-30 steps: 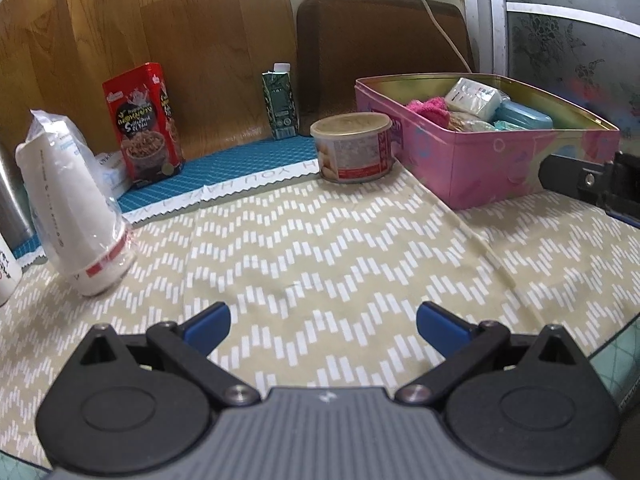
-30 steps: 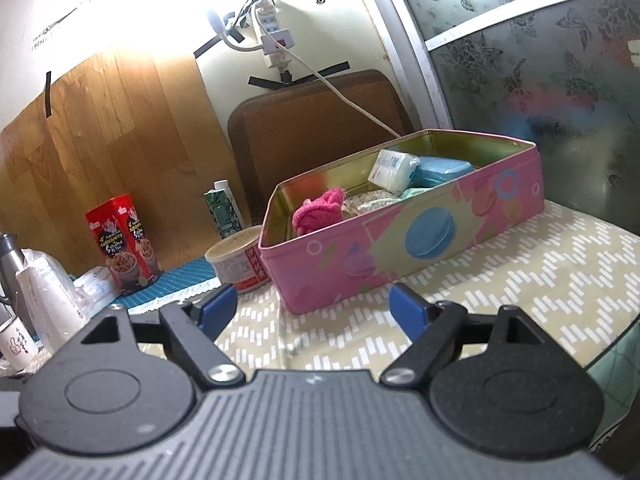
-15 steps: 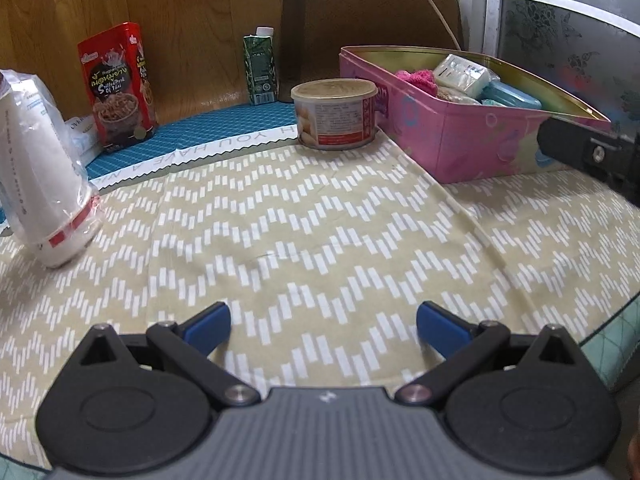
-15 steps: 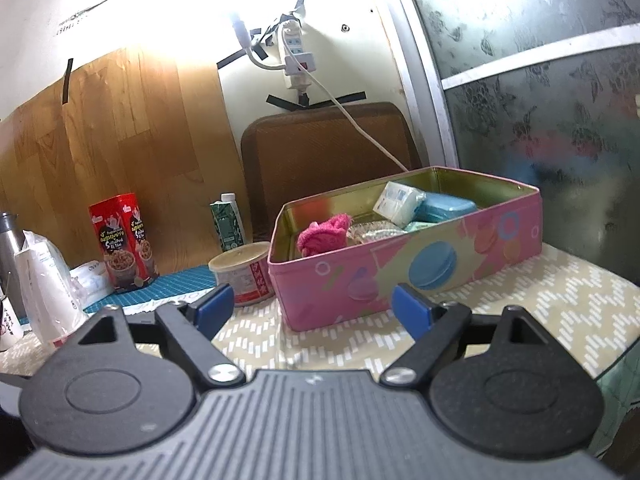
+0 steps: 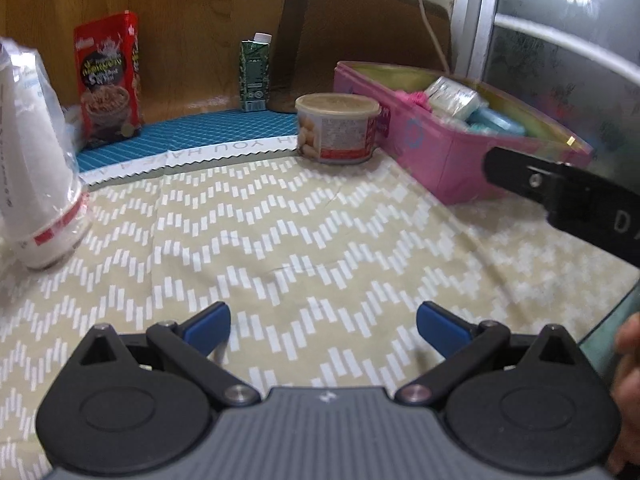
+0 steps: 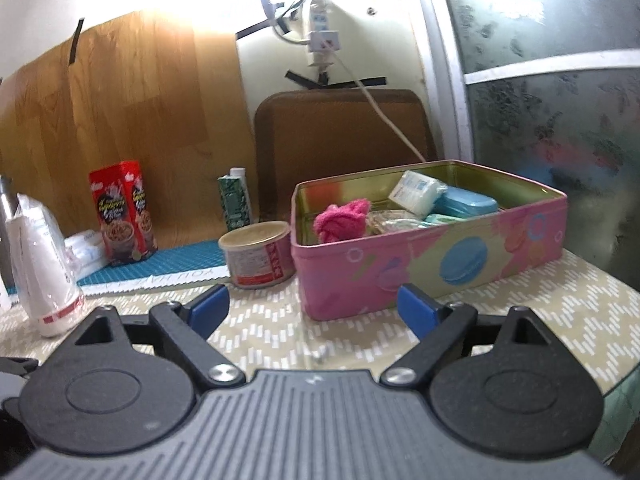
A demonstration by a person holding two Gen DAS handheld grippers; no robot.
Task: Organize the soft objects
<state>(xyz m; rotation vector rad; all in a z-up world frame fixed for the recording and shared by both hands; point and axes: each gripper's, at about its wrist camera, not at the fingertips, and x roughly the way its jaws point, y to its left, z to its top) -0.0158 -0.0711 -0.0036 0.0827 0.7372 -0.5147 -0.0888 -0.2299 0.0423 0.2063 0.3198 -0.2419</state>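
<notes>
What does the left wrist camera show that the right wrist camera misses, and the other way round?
Only the left wrist view shows the right claw's black body reaching in beside the pink tin, plus a hand at the edge. Only the right wrist view shows the power strip on the wall and the blue macaron picture on the tin. Both show the tin's pink cloth, the round can, red box and green carton.
</notes>
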